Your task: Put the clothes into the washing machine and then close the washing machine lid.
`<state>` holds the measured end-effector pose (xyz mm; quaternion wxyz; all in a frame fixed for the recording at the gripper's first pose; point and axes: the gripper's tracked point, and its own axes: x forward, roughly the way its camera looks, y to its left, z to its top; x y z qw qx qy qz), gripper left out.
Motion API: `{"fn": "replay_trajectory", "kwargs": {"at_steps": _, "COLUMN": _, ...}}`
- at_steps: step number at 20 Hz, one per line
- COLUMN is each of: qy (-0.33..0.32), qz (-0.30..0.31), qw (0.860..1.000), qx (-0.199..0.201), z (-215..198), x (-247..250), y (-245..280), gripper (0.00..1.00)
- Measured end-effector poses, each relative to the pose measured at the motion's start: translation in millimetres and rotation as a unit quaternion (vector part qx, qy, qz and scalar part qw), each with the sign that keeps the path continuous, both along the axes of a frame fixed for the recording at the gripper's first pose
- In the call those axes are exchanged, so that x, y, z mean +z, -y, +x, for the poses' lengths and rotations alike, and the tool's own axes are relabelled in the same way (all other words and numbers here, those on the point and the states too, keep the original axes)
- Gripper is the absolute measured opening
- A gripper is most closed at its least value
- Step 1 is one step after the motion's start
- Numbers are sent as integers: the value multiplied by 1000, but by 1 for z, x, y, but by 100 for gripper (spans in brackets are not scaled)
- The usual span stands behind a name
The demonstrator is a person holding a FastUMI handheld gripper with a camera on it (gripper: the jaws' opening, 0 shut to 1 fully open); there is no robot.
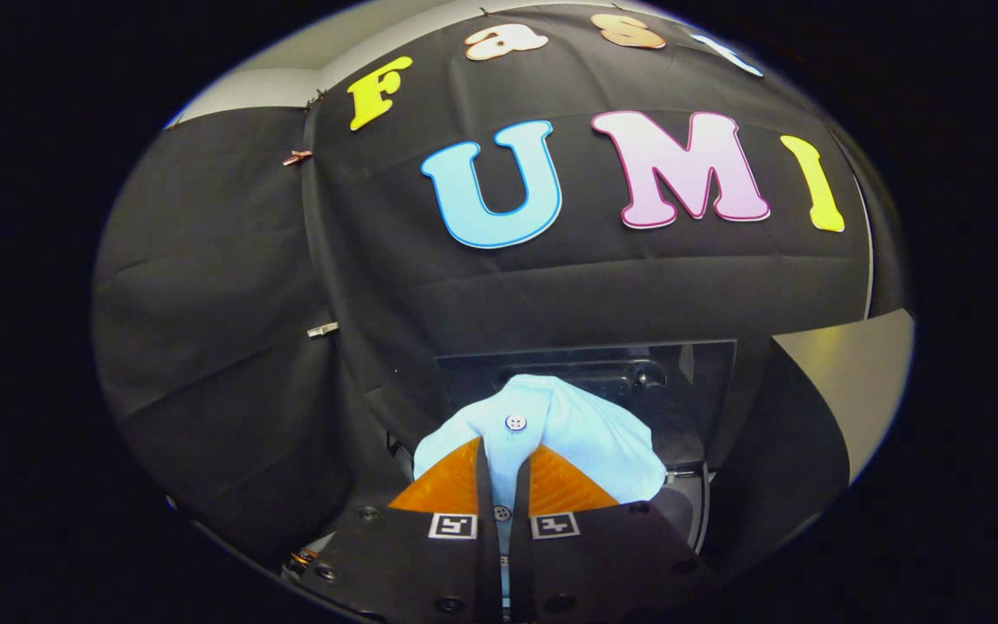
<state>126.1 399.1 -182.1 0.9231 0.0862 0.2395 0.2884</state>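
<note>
A light blue shirt [551, 433] with small white buttons is pinched in my tongs [503, 472]. The two fingers sit nearly together, with a thin fold of the cloth along the button strip pressed between them. One button [515, 422] shows just ahead of the fingertips, and another sits lower in the narrow gap between the fingers. The rest of the shirt bunches up beyond and to either side of the fingertips, more of it spilling off to the right.

Right behind the shirt is the washing machine [690, 373]: a dark, glossy rectangular panel that rises past the top of the bunched cloth. I cannot tell whether this panel is the raised lid or the opening itself. A paler curved edge of the machine shows just below and to the right of the shirt.

Behind the washing machine hangs the booth's black cloth wall [230, 347], creased and held with small clips.
</note>
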Motion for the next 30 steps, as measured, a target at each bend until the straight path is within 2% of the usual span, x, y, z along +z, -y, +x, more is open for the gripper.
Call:
{"fn": "replay_trajectory", "kwargs": {"at_steps": 8, "qy": -12, "qz": -34, "qw": 999, "qx": -16, "z": 17, "x": -46, "y": 11, "gripper": 8}}
{"fn": "replay_trajectory", "kwargs": {"at_steps": 17, "qy": -79, "qz": -87, "qw": 992, "qx": -39, "z": 35, "x": -143, "y": 17, "gripper": 8}}
{"fn": "replay_trajectory", "kwargs": {"at_steps": 20, "qy": -92, "qz": -96, "qw": 990, "qx": -42, "z": 32, "x": -164, "y": 17, "gripper": 12}}
{"fn": "replay_trajectory", "kwargs": {"at_steps": 21, "qy": -95, "qz": -105, "qw": 989, "qx": -38, "z": 31, "x": -169, "y": 17, "gripper": 18}}
{"fn": "replay_trajectory", "kwargs": {"at_steps": 23, "qy": -91, "qz": -124, "qw": 987, "qx": -35, "z": 28, "x": -172, "y": 20, "gripper": 46}}
{"fn": "replay_trajectory", "kwargs": {"at_steps": 27, "qy": -78, "qz": -121, "qw": 989, "qx": -30, "z": 20, "x": -168, "y": 20, "gripper": 100}}
{"fn": "replay_trajectory", "kwargs": {"at_steps": 30, "qy": -80, "qz": -110, "qw": 990, "qx": -27, "z": 10, "x": -159, "y": 19, "gripper": 99}}
